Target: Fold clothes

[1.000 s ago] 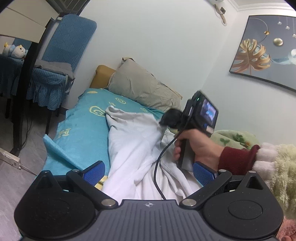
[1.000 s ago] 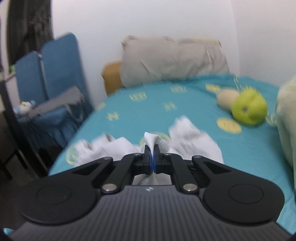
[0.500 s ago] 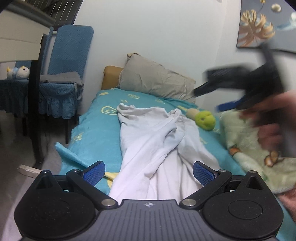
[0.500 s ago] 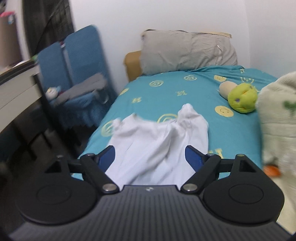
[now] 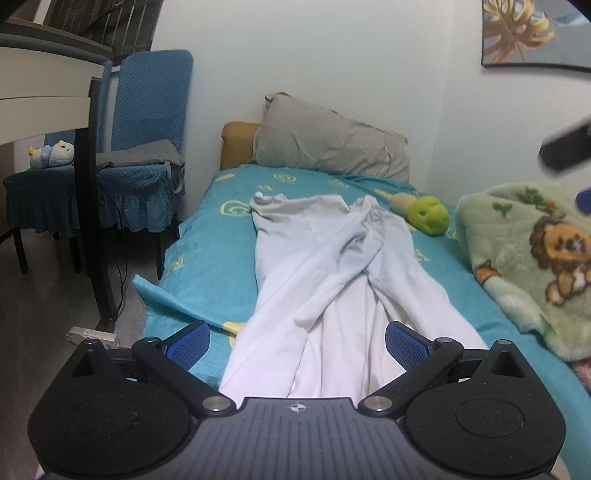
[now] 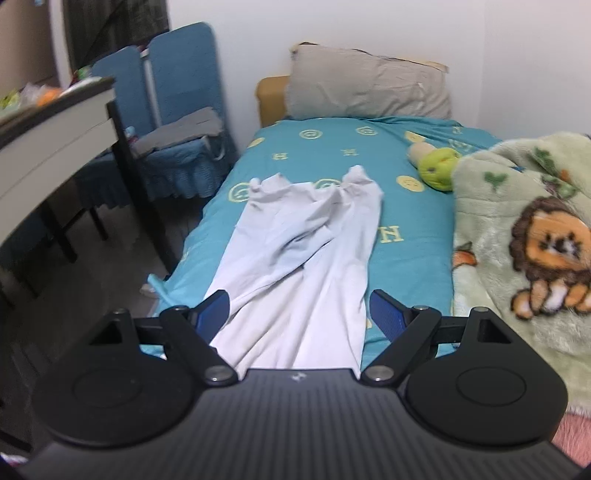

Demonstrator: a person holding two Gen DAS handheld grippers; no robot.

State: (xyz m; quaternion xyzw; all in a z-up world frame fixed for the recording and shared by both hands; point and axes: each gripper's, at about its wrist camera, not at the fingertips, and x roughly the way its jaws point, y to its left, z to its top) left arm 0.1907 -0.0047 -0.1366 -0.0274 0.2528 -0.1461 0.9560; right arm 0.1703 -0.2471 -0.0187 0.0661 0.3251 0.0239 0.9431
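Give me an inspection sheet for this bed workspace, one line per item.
Surface: bed with teal sheet, part covered.
Job's things: white garment lying lengthwise, rumpled, unfolded, near end hidden behind the grippers.
Clutter: green plush toy; lion blanket heaped at the right.
Grippers: left gripper open, empty; right gripper open, empty.
Cables: dark cable hanging to the floor beside the bed.
Surroundings: grey pillow at the head; blue chairs; framed picture on the wall.

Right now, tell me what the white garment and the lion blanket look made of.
Garment: thin matte knit, probably cotton; it drapes in soft creases. Blanket: plush fleece, likely synthetic; fuzzy pile shows along its edges.
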